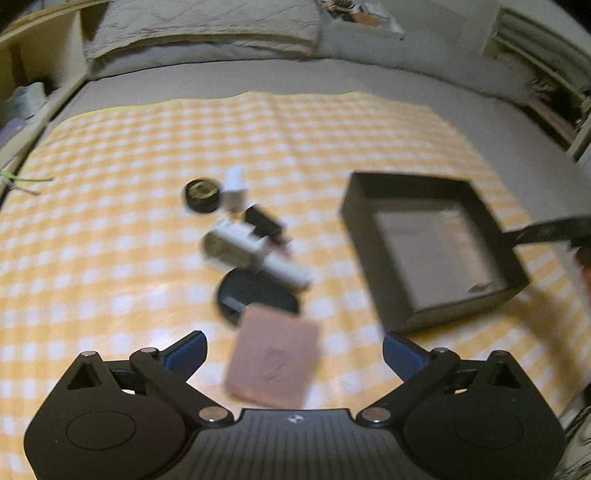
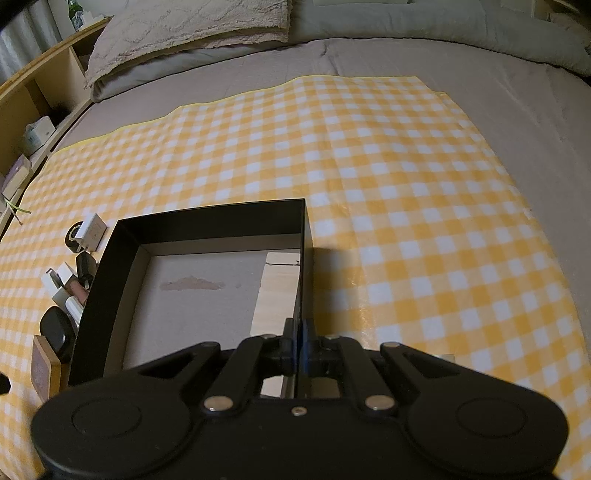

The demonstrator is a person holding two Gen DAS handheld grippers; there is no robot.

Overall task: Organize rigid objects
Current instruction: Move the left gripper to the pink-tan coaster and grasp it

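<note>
From the left wrist view, the left tool (image 1: pixel 294 350) hung released above the yellow checked cloth (image 1: pixel 129 155) spread over the bed (image 1: pixel 369 79), its blue-padded fingers (image 1: pixel 188 350) spread wide with nothing between them. Just ahead of it lay a pink flat box (image 1: pixel 272 360), which overlapped the near edge of a black round case (image 1: pixel 255 295). Beyond that sat a loose cluster: a white cylinder-like gadget (image 1: pixel 232 247) touching a white stick-shaped item (image 1: pixel 290 271), a small black block (image 1: pixel 264 221) behind them, a white charger (image 1: pixel 235 186) and a black round tin (image 1: pixel 202 194) with a gold top side by side at the far end. The view was blurred, so finer detail could not be made out. To the right stood the black open box (image 1: pixel 480 295), apart from the cluster, and the right tool (image 1: pixel 517 236) reached in from the right edge to its right wall.

From the right wrist view, the right tool (image 2: pixel 298 350) was clenched on the right wall of the black open box (image 2: pixel 210 221), one finger inside and one outside. The box floor was bare grey card with a pale wooden strip along its right side. The small items lay in a row just left of the box, on the checked cloth. A folded blanket (image 2: pixel 192 26) lay at the head of the bed.
</note>
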